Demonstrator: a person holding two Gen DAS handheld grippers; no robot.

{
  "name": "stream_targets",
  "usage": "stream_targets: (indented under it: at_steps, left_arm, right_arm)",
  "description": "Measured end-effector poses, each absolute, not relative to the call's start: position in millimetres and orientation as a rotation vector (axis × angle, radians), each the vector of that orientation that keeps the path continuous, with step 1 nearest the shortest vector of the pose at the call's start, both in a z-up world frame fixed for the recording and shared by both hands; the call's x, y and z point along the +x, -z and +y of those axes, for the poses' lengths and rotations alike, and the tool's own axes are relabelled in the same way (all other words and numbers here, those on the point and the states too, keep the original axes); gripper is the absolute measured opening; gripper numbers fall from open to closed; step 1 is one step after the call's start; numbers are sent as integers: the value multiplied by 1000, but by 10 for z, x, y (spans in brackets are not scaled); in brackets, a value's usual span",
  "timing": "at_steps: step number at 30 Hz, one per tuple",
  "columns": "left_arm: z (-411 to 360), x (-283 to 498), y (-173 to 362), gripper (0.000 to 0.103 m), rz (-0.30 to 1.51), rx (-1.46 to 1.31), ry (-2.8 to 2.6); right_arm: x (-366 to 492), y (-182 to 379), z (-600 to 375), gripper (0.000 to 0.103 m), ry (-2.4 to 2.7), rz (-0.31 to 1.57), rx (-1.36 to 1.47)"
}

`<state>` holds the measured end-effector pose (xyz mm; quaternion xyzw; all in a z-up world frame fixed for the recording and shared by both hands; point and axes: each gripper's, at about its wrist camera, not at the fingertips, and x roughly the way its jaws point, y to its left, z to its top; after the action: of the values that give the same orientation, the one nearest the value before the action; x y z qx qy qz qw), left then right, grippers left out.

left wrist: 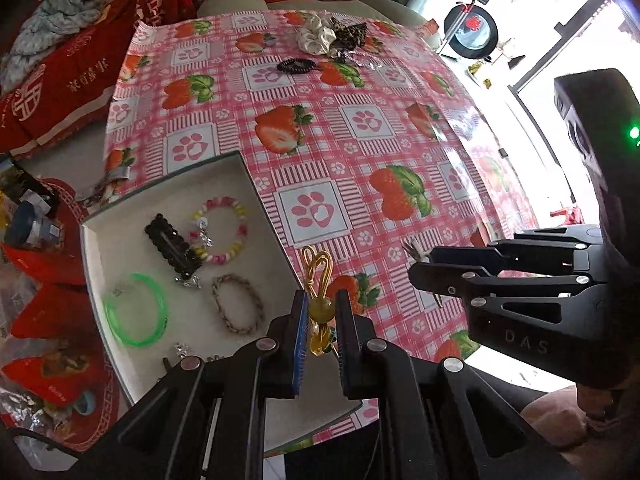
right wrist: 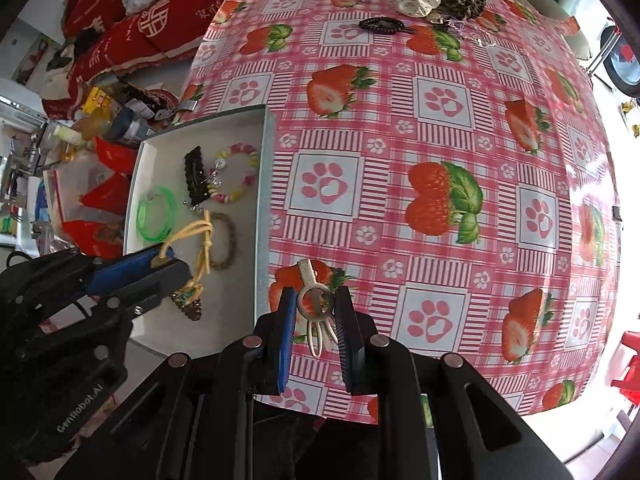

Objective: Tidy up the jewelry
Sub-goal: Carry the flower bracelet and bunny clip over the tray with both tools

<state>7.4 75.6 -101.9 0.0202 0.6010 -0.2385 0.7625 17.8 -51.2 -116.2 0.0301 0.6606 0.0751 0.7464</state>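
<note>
My left gripper (left wrist: 322,306) is shut on a yellow cord charm (left wrist: 320,272) with an amber bead, held over the right edge of the white box (left wrist: 236,168). In the right wrist view the left gripper (right wrist: 160,260) hangs above the box (right wrist: 264,200) with the yellow cord charm (right wrist: 200,236) dangling. My right gripper (right wrist: 316,304) is shut on a cream hair clip (right wrist: 314,300) above the tablecloth, just right of the box. Inside the box lie a green bangle (left wrist: 136,310), a black clip (left wrist: 172,246), a pastel bead bracelet (left wrist: 224,230) and a braided bracelet (left wrist: 238,304).
The strawberry-print tablecloth (left wrist: 360,120) covers the table. At its far edge lie a black coil hair tie (left wrist: 296,65), a white scrunchie (left wrist: 316,34) and a leopard scrunchie (left wrist: 350,34). Red cushions and clutter (left wrist: 40,240) crowd the left side.
</note>
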Motion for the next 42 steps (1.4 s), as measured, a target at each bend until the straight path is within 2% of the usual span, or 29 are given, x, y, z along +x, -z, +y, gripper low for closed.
stream_targets:
  at_steps: [18,34,42]
  left_arm:
    - [952,-116,1216,19,1345,39,531]
    - [1492,-649,1312,19,1390,-58,259]
    - [1679,-638,1523,19,1438,3,261]
  right_arm:
    - [35,1242,-349,21,-115,1448,81]
    - [-349,1296,-153,21,-282,1454,61]
    - [-457,1394,7,21,-287,1469,79]
